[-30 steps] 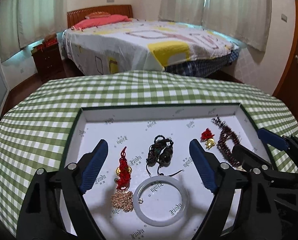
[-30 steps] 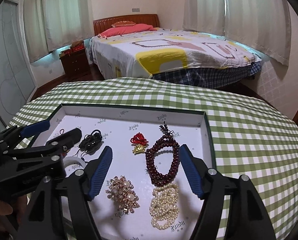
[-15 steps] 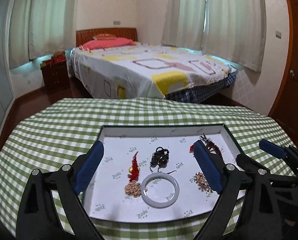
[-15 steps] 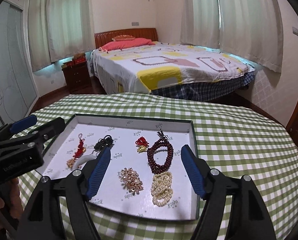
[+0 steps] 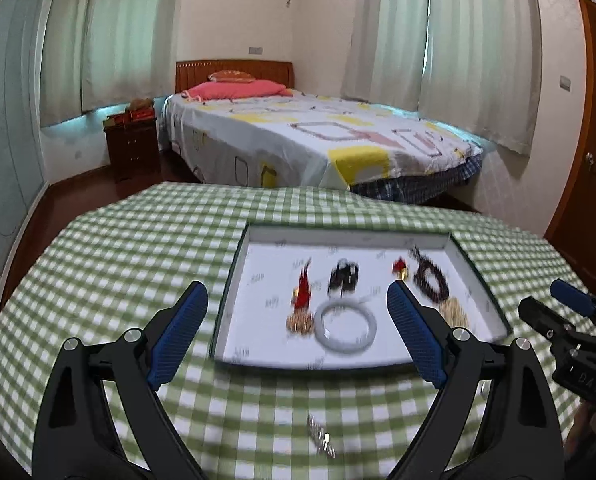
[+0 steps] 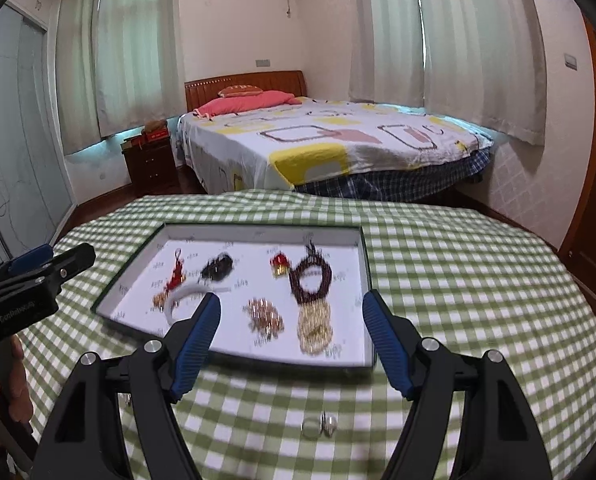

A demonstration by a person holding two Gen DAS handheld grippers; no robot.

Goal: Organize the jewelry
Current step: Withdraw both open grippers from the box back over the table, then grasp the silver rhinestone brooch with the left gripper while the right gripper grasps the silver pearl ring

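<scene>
Nearest the camera, the left gripper (image 5: 295, 332) and right gripper (image 6: 289, 338) both hover over a green-and-white checked tablecloth (image 6: 458, 280), jaws spread wide and holding nothing. Between the right gripper's fingers, at six o'clock, a small silver ring (image 6: 318, 426) lies on the cloth. Beyond, at twelve o'clock, sits a shallow white-lined tray (image 6: 368, 272) holding a pale round bangle (image 5: 346, 326), a dark red bead bracelet (image 6: 310, 278), a cream pearl strand (image 6: 316, 326), a red tassel charm (image 5: 302, 292) and a black cord bundle (image 5: 344, 278). Farther off stands a bed with patterned sheets (image 6: 338, 140).
</scene>
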